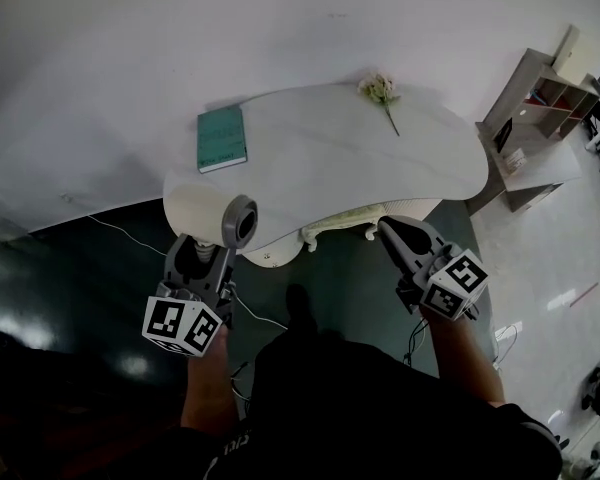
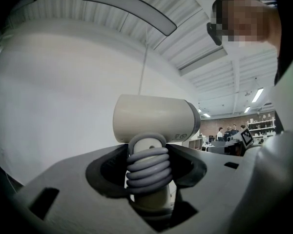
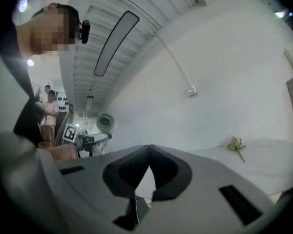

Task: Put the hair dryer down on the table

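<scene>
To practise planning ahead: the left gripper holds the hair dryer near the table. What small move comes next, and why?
Probably ease the left gripper forward and right, over bare table clear of the book: it grips the hair dryer by its cord-wrapped handle at the table's near-left edge.

Head camera looks steeply down over the white table (image 1: 330, 158); gripper cameras tilt upward, both catching the hair dryer (image 2: 151, 118).

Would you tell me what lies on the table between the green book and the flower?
Nothing: in the head view the white tabletop between the book and the flower is bare.
</scene>
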`<action>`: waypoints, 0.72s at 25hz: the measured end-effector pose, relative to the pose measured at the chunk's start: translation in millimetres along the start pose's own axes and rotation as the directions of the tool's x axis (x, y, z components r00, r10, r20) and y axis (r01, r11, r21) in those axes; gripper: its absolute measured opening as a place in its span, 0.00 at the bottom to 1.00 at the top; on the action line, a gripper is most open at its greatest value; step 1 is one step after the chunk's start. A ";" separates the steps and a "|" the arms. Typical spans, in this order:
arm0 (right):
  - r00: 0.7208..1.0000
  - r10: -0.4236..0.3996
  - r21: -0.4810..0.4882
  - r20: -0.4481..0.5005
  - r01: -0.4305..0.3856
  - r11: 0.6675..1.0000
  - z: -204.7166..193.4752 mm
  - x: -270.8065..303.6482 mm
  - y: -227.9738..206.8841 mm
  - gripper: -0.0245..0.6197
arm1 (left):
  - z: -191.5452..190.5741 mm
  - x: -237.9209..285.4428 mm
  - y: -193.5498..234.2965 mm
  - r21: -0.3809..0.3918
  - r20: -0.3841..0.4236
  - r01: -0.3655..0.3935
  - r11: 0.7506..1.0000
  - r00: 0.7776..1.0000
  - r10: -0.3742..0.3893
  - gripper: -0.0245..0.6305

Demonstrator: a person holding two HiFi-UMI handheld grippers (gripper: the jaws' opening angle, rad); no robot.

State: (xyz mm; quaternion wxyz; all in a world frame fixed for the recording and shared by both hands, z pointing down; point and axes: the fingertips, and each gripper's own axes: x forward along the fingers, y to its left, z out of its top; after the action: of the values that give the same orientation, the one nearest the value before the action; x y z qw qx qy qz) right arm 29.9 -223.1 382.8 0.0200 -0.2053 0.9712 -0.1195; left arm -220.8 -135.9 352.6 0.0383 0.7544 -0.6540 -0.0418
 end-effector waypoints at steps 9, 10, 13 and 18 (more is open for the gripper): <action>1.000 -0.014 -0.052 -0.027 0.013 0.999 26.2 96.8 -33.3 0.05 | 2.0 69.4 78.0 0.033 0.009 0.025 0.999 1.000 -0.026 0.38; 0.999 -0.024 -0.055 -0.029 0.022 0.998 29.8 108.4 -37.6 0.05 | 2.9 77.4 87.4 0.031 0.007 0.032 0.999 0.999 -0.032 0.38; 0.998 -0.051 -0.058 -0.029 0.049 0.997 39.6 140.9 -48.3 0.05 | 4.2 101.3 115.0 0.015 -0.002 0.057 0.998 0.998 -0.056 0.38; 0.996 -0.086 -0.043 -0.036 0.085 0.995 38.5 169.1 -63.1 0.05 | 0.6 135.0 143.9 -0.001 -0.025 0.097 0.995 0.995 -0.097 0.38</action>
State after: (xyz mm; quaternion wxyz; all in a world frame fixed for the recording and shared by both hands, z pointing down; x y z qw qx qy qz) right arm -96.6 -355.9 362.3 -0.0080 -0.2448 0.9640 -0.1038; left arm -343.4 -289.9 366.5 0.0443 0.7858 -0.6160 -0.0338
